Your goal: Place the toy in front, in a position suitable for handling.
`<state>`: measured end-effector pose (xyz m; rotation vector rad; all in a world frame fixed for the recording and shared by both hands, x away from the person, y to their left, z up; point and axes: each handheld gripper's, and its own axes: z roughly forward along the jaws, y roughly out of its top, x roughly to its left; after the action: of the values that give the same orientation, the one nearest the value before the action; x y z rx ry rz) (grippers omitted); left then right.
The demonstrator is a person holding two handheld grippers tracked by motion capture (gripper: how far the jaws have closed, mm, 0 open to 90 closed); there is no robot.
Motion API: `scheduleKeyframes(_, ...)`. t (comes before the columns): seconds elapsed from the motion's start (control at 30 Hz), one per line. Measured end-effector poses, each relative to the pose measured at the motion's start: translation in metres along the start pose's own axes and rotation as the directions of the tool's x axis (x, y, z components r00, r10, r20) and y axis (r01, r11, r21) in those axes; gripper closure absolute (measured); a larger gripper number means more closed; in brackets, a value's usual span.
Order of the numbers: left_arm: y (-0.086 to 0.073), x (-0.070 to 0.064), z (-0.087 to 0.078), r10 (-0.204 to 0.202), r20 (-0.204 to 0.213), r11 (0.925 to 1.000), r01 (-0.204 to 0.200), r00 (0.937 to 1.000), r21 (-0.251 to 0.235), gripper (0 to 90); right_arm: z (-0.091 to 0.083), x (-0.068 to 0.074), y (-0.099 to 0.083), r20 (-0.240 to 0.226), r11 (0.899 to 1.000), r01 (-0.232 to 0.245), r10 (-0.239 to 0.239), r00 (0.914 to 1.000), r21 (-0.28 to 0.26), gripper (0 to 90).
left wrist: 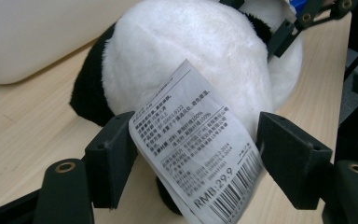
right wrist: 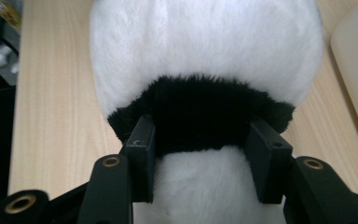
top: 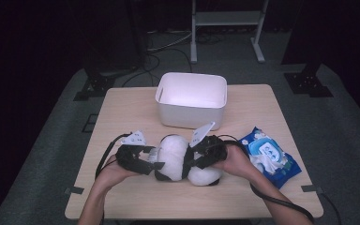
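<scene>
Pale wood of the table [top: 122,112] is carrying the white bin [top: 191,99] and, nearer me, the plush panda [top: 173,157]. My right gripper [right wrist: 200,154] is pinching its black band, my left gripper [left wrist: 196,158] is straddling its paper tag [left wrist: 193,154] with fingers wide; I judge I am securing the grasp, and next I need to close left and lift toward the bin.

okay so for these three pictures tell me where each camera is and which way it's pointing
High view: above the person's side, looking forward and down on the light wooden table; forearms and both hands show.
Left gripper view: rides the left gripper, facing the black-and-white plush panda and its paper tag; black fingers show.
Right gripper view: rides the right gripper, jaws around the panda's black band.
All views share the panda.
</scene>
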<state>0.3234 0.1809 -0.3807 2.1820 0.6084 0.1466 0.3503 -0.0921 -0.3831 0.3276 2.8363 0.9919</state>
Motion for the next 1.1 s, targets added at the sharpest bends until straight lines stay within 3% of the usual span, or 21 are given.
scheduleKeyframes(0.27,0.004,-0.004,-0.008,0.03,0.008,0.9993,-0.03,0.9995,-0.023,25.0,-0.007,-0.002,0.004,-0.127,0.999,-0.031,0.035,0.9913,0.027,53.1)
scheduleKeyframes(0.3,0.004,-0.004,-0.008,0.03,0.008,0.9993,-0.03,0.9995,-0.023,24.8,-0.007,-0.002,0.004,-0.127,0.999,-0.031,0.035,0.9913,0.027,53.1)
scheduleKeyframes(0.33,0.005,-0.006,-0.01,0.042,0.018,0.9988,-0.041,0.999,-0.026,24.5,-0.008,-0.001,0.005,-0.169,0.999,-0.036,0.041,0.9848,0.034,53.5)
scheduleKeyframes(0.4,0.007,-0.008,-0.01,0.048,0.026,0.9984,-0.047,0.9985,-0.03,24.4,-0.008,0.001,0.005,-0.208,0.999,-0.034,0.039,0.9774,0.031,54.0)
scheduleKeyframes(0.47,0.007,-0.009,-0.009,0.051,0.032,0.9984,-0.05,0.9982,-0.027,24.4,-0.008,0.001,0.005,-0.221,0.999,-0.035,0.041,0.9744,0.034,53.8)
scheduleKeyframes(0.57,0.006,-0.009,-0.005,0.054,0.043,0.9985,-0.053,0.9976,-0.015,24.8,-0.006,0.002,0.006,-0.21,0.999,-0.027,0.036,0.9771,0.046,47.7)
scheduleKeyframes(0.6,0.005,-0.008,-0.003,0.052,0.046,0.9986,-0.052,0.9976,-0.007,25.0,-0.008,0.001,0.007,-0.188,0.999,-0.031,0.037,0.9815,0.037,44.2)
scheduleKeyframes(0.73,0.003,-0.006,0.001,0.036,0.052,0.9993,-0.036,0.998,-0.01,24.9,-0.017,0.002,0.01,-0.163,1.0,-0.014,0.014,0.9866,0.006,48.0)
scheduleKeyframes(0.83,0.003,-0.007,0.001,0.041,0.049,0.9991,-0.041,0.9979,-0.007,24.9,-0.023,0.005,0.012,-0.136,1.0,0.003,-0.002,0.9907,0.011,45.0)
scheduleKeyframes(0.97,0.004,-0.007,0.0,0.039,0.045,0.9992,-0.039,0.9982,-0.013,24.9,-0.017,0.008,0.011,-0.141,0.998,0.032,-0.025,0.9896,0.047,42.8)
scheduleKeyframes(1.1,0.004,-0.008,0.0,0.045,0.041,0.9989,-0.045,0.9981,-0.009,24.9,-0.01,0.01,0.009,-0.148,0.998,0.034,-0.026,0.9886,0.046,39.8)
